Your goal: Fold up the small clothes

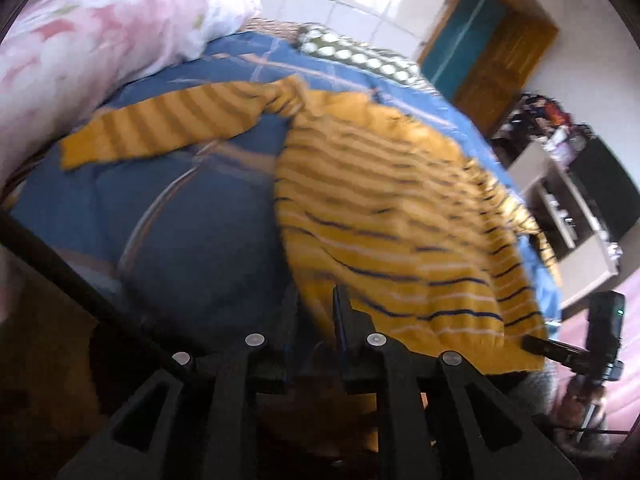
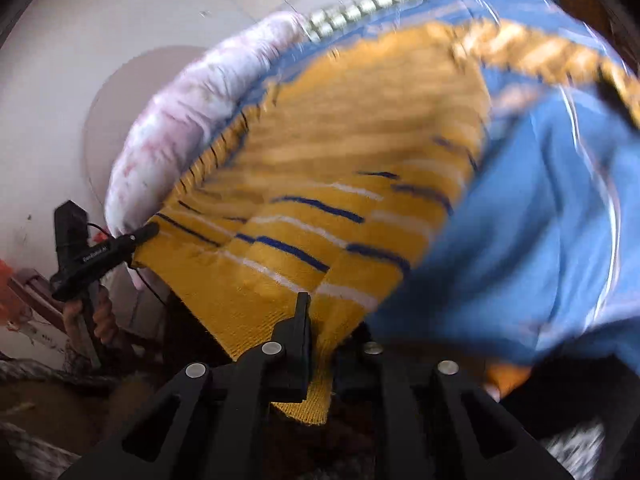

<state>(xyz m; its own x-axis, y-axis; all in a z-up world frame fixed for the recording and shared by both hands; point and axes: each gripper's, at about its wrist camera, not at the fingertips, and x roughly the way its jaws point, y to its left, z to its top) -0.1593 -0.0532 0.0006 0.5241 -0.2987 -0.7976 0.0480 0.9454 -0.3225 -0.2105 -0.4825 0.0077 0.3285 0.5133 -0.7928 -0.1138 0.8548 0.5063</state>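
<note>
A small mustard-yellow striped sweater (image 1: 384, 216) lies on a blue bedsheet (image 1: 192, 240), one sleeve (image 1: 160, 128) spread out to the left. My left gripper (image 1: 318, 320) is shut on the sweater's bottom hem at its left corner. My right gripper (image 2: 324, 328) is shut on the hem's other corner (image 2: 316, 380), and the cloth hangs over its fingers. The right gripper also shows in the left wrist view (image 1: 536, 346), and the left gripper shows in the right wrist view (image 2: 148, 232), both at the hem. Both views are motion-blurred.
A pink floral quilt (image 1: 92, 36) is bunched along the bed's far left. A green dotted pillow (image 1: 356, 56) lies at the head. A wooden door (image 1: 492, 52) and a cluttered shelf unit (image 1: 568, 200) stand beyond the bed's right side.
</note>
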